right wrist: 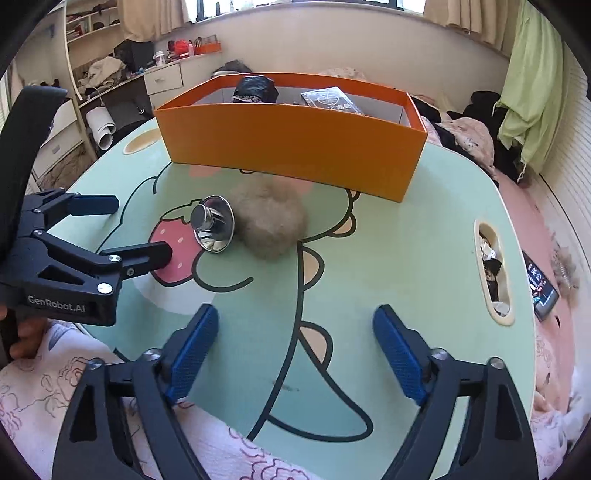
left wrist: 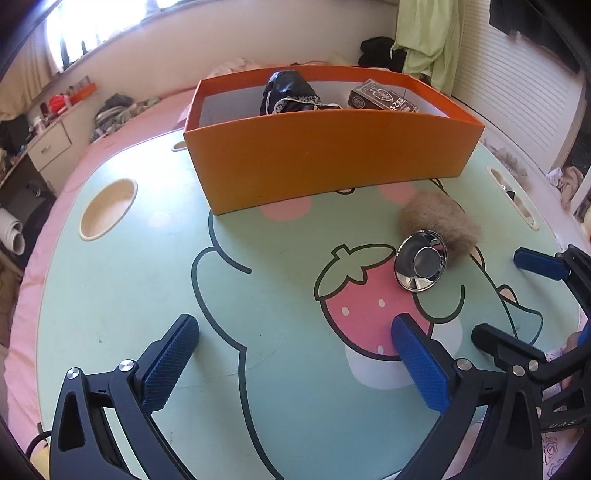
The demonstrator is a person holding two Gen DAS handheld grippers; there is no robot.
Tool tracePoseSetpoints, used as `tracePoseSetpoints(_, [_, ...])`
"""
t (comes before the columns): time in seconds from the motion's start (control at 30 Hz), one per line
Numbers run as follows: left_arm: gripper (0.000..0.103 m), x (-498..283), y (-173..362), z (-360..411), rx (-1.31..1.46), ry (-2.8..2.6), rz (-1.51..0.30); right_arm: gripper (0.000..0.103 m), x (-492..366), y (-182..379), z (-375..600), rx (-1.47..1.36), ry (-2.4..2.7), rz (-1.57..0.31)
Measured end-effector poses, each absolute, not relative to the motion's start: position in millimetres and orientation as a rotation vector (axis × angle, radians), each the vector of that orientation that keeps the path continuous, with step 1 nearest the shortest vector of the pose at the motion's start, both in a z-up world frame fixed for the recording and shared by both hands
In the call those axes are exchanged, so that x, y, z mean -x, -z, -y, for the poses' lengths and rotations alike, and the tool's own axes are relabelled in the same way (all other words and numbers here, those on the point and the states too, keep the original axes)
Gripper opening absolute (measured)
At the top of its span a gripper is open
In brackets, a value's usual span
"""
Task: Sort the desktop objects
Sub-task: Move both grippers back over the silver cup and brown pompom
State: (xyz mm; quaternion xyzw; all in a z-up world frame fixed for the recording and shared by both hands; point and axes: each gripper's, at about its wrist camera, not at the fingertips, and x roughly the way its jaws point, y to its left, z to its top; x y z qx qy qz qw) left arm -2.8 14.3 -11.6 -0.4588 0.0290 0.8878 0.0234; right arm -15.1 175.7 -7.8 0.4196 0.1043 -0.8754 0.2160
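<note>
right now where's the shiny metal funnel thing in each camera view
Left wrist view: the metal funnel lies right of centre on the table, at the strawberry print's right edge, against the fur puff.
Right wrist view: the metal funnel lies left of centre, with the fur puff on its right.
Shared landmark: the orange box stands behind it in both.

I see bright daylight pouring through a curved window (left wrist: 99, 26) above a pale wall (right wrist: 332, 48). Beige curtains (right wrist: 147, 18) hang beside it. A cluttered white desk with drawers (right wrist: 162, 79) stands along the wall, a green cloth (right wrist: 532, 92) hangs at right, and pink bedding (left wrist: 122, 129) spreads beneath the worktop (right wrist: 406, 258).
</note>
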Motion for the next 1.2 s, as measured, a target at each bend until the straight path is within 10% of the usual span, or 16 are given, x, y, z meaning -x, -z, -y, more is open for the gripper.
tracePoseSetpoints(1.2, [0.103,-0.5,13.0,-13.7,1.409,-2.761,-0.088,0.103,14.5,8.8,-174.4,-1.153,2.424,-0.291])
